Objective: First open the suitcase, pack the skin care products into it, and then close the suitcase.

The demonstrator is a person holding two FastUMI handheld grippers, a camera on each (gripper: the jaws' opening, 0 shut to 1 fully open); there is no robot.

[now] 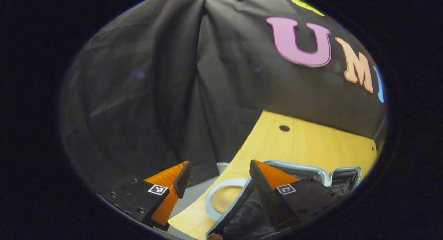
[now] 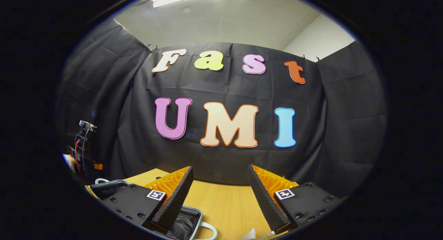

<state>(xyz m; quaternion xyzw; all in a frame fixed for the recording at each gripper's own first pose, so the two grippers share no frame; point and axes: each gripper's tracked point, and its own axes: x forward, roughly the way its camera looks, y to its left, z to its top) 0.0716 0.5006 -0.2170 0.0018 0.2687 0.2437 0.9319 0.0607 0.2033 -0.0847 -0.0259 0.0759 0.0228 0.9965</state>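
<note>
Suitcase (image 1: 311, 170) open, cut off by tongs (image 1: 218, 181).

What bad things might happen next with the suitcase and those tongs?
1. The suitcase lies open near the table edge; a bump might shove it off.
2. The left tongs hang open right over the suitcase handle, so a finger might snag it.
3. The right tongs are open and point at the wall, so their camera might miss whatever they reach for.
</note>
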